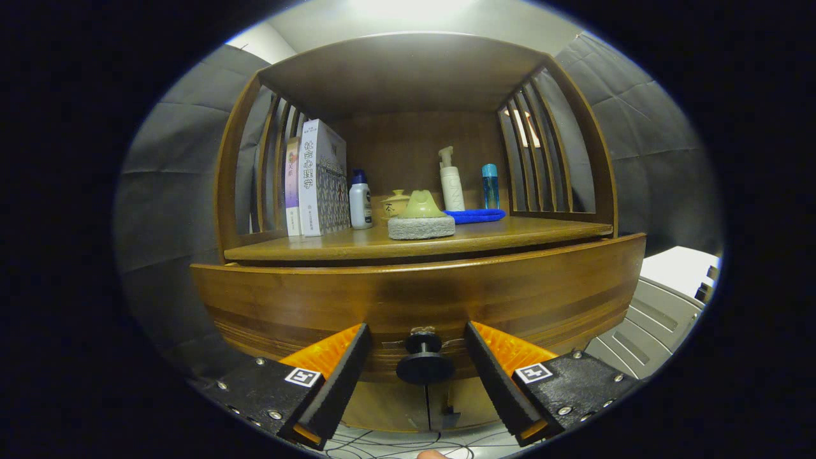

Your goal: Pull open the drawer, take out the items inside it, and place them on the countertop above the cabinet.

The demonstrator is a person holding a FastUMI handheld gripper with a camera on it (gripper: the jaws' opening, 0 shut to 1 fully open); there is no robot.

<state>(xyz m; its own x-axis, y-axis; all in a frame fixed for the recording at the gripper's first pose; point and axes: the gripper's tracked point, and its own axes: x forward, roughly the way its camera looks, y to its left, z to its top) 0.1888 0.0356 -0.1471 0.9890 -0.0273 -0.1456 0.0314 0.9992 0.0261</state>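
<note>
The gripper point(421, 373) is spread wide, its two fingers point(341, 376) flanking the black round knob point(424, 363) of the drawer point(421, 299) without touching it; the knob sits in the gap between them. The drawer front, a curved wooden panel, stands just ahead of the fingertips, and whether it is pulled out at all cannot be told. Above it lies the countertop point(510, 233) of the cabinet, where a grey scrub pad with a green handle point(421, 220) rests near the front edge. Just behind it sit a small lidded pot point(395, 204), a white bottle with a blue cap point(361, 201), upright books point(319, 182), a blue cloth point(477, 215), a white pump bottle point(451, 182) and a slim blue bottle point(489, 186)
</note>
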